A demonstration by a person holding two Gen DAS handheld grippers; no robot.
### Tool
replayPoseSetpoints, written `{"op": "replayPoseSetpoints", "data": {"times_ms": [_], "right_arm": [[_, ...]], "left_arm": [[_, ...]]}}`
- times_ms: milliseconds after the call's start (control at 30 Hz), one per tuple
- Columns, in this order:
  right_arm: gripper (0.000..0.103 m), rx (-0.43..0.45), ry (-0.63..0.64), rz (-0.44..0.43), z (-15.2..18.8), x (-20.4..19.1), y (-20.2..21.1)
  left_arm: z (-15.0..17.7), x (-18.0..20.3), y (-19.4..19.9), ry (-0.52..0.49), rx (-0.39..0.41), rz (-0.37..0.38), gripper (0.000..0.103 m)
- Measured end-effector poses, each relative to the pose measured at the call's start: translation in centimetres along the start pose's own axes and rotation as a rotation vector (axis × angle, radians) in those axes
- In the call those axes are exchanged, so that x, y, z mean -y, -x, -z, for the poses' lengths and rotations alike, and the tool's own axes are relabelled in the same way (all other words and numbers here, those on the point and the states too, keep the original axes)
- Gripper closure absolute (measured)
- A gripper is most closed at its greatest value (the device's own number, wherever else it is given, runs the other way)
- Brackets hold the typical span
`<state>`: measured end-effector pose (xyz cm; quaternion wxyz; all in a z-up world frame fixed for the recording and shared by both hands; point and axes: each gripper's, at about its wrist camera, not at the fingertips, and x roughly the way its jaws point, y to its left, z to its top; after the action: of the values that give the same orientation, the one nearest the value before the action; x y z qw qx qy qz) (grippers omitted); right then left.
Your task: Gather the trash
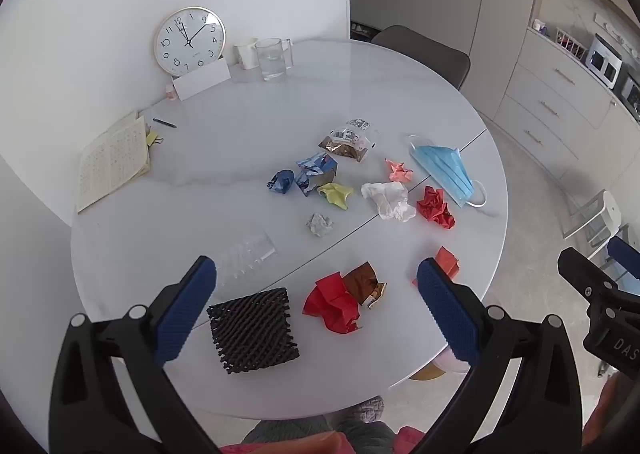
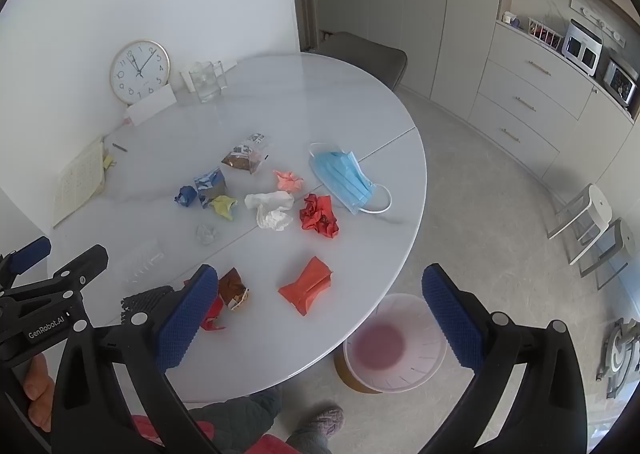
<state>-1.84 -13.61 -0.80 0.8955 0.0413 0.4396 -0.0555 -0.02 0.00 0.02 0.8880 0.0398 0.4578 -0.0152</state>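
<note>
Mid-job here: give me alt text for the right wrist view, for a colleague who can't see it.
The open right tool hovers empty over the near edge of a round white table strewn with trash: an orange wrapper, red paper, white tissue, blue face mask. A pink bin stands on the floor just below the edge.

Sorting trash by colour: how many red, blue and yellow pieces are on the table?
Red: 3, crumpled wad, loose sheet, folded packet
Blue: 3, small ball, shiny wrapper, face mask
Yellow: 1, crumpled scrap
Total: 7
</note>
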Motion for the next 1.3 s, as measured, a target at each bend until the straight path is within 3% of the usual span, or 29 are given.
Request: {"op": "replayPoseSetpoints", "data": {"times_ms": [1300], "right_arm": [[0.002, -0.012, 0.016, 0.010, 0.2, -0.6, -0.6]], "left_arm": [[0.7, 0.1, -0.5, -0.026, -0.014, 0.004, 0.006]]}}
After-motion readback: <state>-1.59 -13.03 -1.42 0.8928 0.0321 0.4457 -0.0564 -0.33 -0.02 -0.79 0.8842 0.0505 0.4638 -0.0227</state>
